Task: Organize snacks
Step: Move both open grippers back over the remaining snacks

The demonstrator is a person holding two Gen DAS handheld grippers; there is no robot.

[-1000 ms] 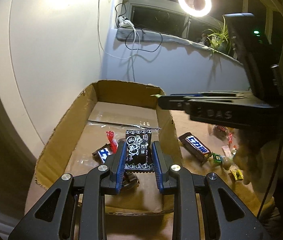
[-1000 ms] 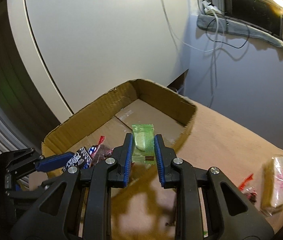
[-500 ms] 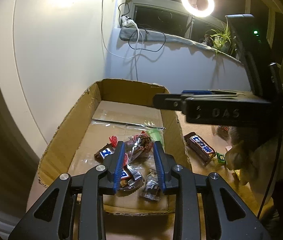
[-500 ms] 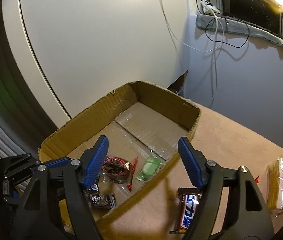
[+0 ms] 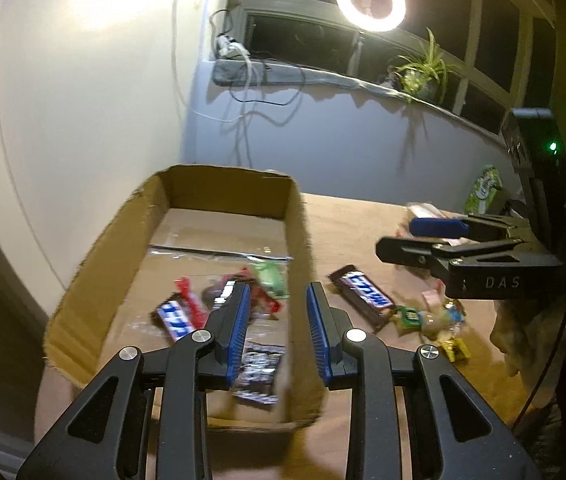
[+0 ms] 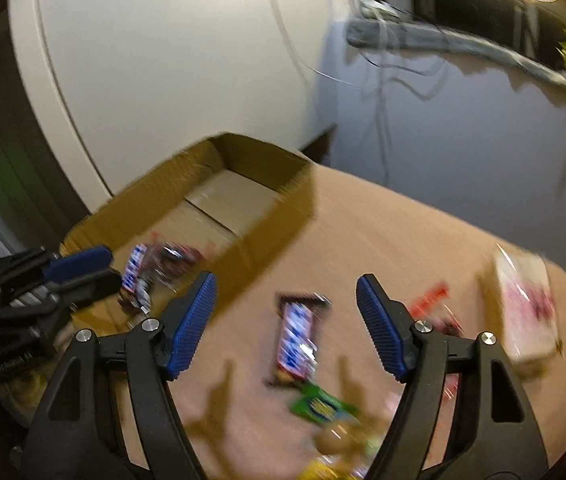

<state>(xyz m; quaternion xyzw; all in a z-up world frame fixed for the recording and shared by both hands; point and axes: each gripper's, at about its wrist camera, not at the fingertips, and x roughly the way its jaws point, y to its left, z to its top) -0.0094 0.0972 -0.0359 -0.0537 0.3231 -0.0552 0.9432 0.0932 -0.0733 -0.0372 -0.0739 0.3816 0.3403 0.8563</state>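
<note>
While both tools gape empty, the right tool (image 6: 286, 326) hovers above the chocolate bar (image 6: 295, 342).

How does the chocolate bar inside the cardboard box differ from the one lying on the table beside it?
The blue-labelled brown chocolate bar in the box lies on the floor of the open cardboard box, touching other wrapped sweets; the brown chocolate bar on the table lies outside, just past the box's wall, on the tan table. The boxed bar is partly hidden by the left tongs; the table bar shows whole. Both carry the same blue-and-white label.
</note>
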